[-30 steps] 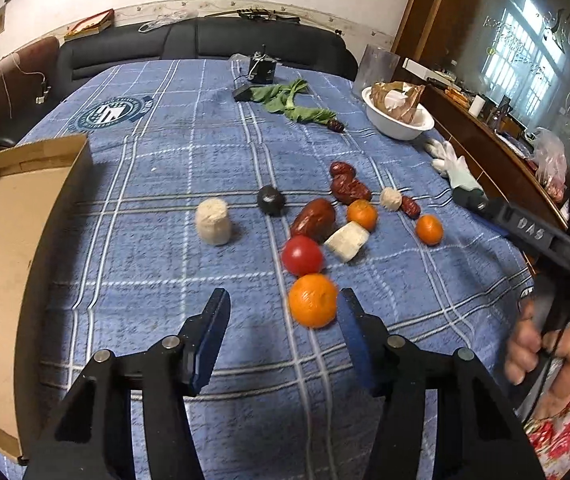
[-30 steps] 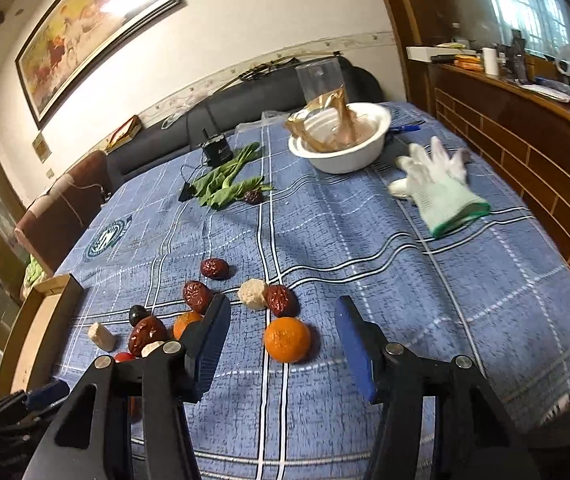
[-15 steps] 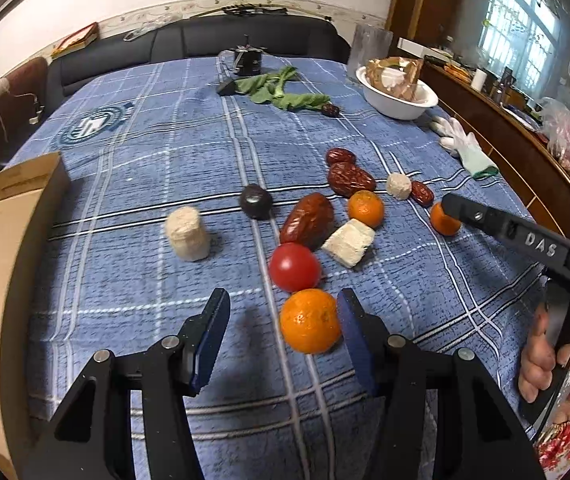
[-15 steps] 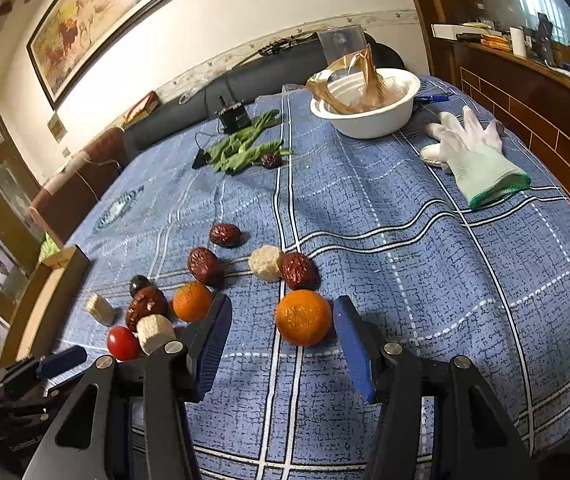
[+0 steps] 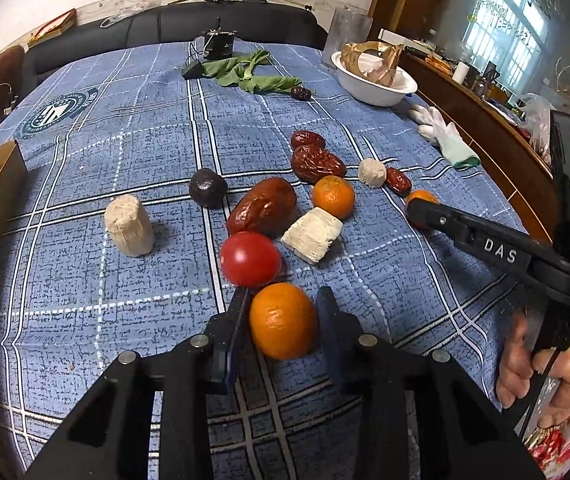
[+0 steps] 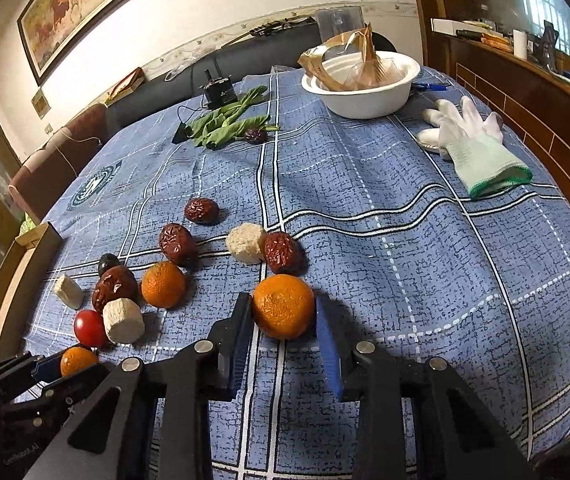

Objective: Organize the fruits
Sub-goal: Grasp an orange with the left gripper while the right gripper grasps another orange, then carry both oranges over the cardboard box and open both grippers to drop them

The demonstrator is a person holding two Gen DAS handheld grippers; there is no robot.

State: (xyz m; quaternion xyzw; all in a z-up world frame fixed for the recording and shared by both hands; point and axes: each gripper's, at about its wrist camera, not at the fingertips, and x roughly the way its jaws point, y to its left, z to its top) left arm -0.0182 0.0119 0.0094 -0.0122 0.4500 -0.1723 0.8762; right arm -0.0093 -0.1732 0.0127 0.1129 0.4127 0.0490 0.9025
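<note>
**A:** Noticed anything in the left camera that stayed out of the right one?

**B:** Caught a hand wrapped round the handle of the right gripper. Showed one dark finger of it reaching in from the right edge, half covering the far orange.

**A:** And the other way round?

**B:** Took in a framed painting on the wall. Also picked up the left gripper low in the left corner, with the near orange lodged in it.

**A:** Checked the jaws?

**B:** Found both pairs narrow and closing. Had the near orange between the left pads and the far orange between the right pads. Looked pressed against the peel on both sides, with each fruit resting on the blue checked cloth.

**A:** Placed them among the rest?

**B:** Put the near orange just in front of the tomato. Put the far orange just in front of a wrinkled date, apart from the cluster.

**A:** Made out any direction?

**B:** Looked round all over, so could not tell which way either orange pointed. Saw the big date lying flat instead, long axis slanting from lower left to upper right in the left view.
</note>
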